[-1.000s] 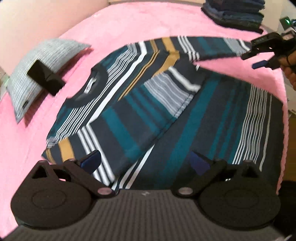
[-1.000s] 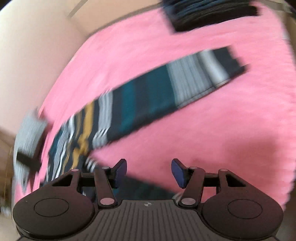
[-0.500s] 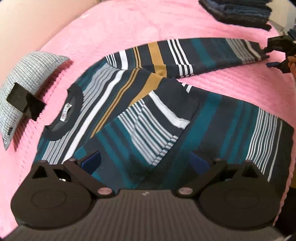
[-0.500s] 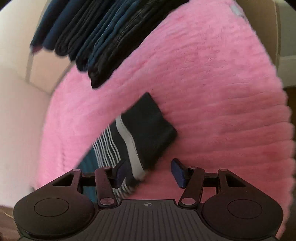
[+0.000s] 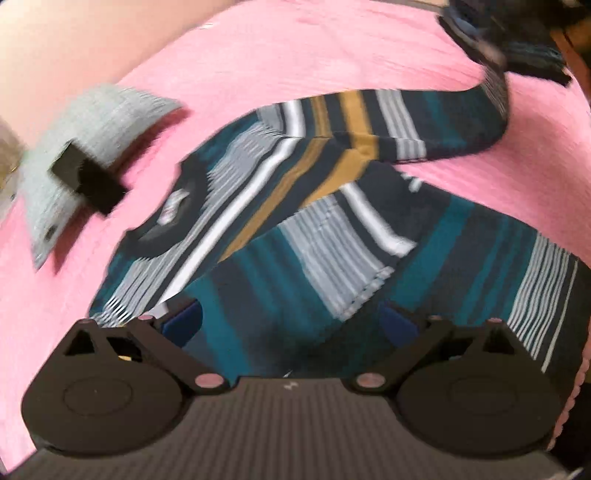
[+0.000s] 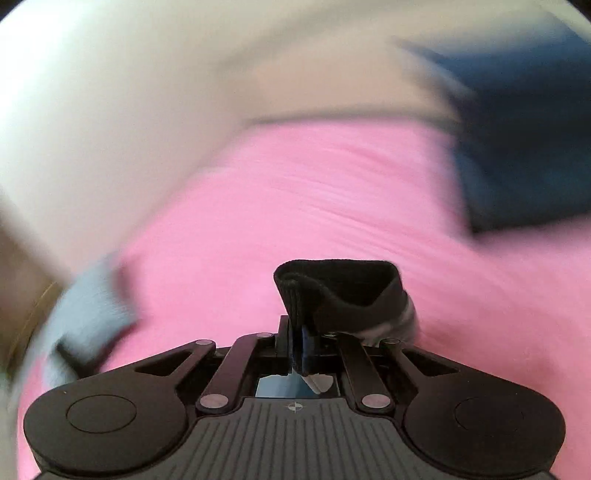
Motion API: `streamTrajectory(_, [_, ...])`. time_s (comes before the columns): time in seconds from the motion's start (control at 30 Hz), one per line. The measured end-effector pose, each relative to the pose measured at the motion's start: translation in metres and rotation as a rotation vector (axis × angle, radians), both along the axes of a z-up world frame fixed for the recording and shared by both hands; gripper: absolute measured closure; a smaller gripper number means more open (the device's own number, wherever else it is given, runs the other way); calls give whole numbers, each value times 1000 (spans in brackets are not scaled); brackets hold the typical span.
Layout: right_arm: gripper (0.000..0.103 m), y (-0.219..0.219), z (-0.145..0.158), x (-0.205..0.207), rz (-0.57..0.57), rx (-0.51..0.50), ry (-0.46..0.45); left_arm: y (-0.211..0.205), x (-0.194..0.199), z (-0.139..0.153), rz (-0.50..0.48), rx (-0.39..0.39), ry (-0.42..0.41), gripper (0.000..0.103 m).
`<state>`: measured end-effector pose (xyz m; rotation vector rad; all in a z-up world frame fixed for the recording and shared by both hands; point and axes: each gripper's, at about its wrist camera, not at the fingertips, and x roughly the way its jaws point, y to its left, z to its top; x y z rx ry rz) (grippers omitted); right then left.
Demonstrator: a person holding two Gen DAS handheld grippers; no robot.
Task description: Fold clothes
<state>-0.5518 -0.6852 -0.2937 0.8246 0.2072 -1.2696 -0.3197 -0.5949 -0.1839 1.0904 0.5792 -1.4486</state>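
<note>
A striped sweater (image 5: pixel 332 229) in navy, teal, white and mustard lies on the pink blanket (image 5: pixel 295 62), one sleeve folded across its chest. Its other sleeve (image 5: pixel 443 122) runs to the upper right and lifts off the blanket at its end. My right gripper (image 6: pixel 300 343) is shut on that sleeve's dark cuff (image 6: pixel 332 288), which sticks up above the pads. The right gripper (image 5: pixel 476 33) shows as a dark blur at the top right of the left wrist view. My left gripper (image 5: pixel 291 321) hovers open over the sweater's lower body, nothing between its fingers.
A grey folded garment (image 5: pixel 92 147) with a black block (image 5: pixel 86 181) on it lies at the left. A stack of dark folded clothes (image 6: pixel 517 147) sits at the far right. The blanket's edge (image 5: pixel 576 376) runs down the right side.
The right gripper closed on the sleeve cuff and raised it off the blanket. The left gripper drifted across the sweater, staying open.
</note>
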Motion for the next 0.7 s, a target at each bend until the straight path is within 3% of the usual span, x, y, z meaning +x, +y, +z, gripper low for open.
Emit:
streamTrajectory(0.1, [99,14,69,124,268,-252,60,28,39,11,65,-27,1,4])
streamTrajectory(0.17, [99,39,85,205,412,-341,57,51,70,23,115,-47,0,4])
streamTrajectory(0.23, [98,62,71,285,552,-341,86,74,101,32,171,-59,-6,4])
streamTrajectory(0.27, [94,75,50,326,624,-338,142,85,116,34,202,-61,-14,4])
streamTrajectory(0.3, [81,88,28,367,692,-333,197,96,132,33,233,-55,-18,4])
streamTrajectory(0.33, [38,96,4,392,729,-303,236,106,146,32,260,-50,-23,4])
streamTrajectory(0.37, [16,104,-20,416,764,-273,275,116,158,30,277,-45,-29,4])
streamTrajectory(0.4, [16,112,-43,439,798,-242,311,126,170,27,294,-39,-34,4])
streamTrajectory(0.5, [16,123,-75,443,808,-123,280,144,198,16,340,-25,-31,4])
streamTrajectory(0.57, [16,125,-83,423,806,-73,300,146,211,6,369,-13,-4,7])
streamTrajectory(0.7, [16,116,-87,369,735,16,340,114,221,-10,360,-7,83,22])
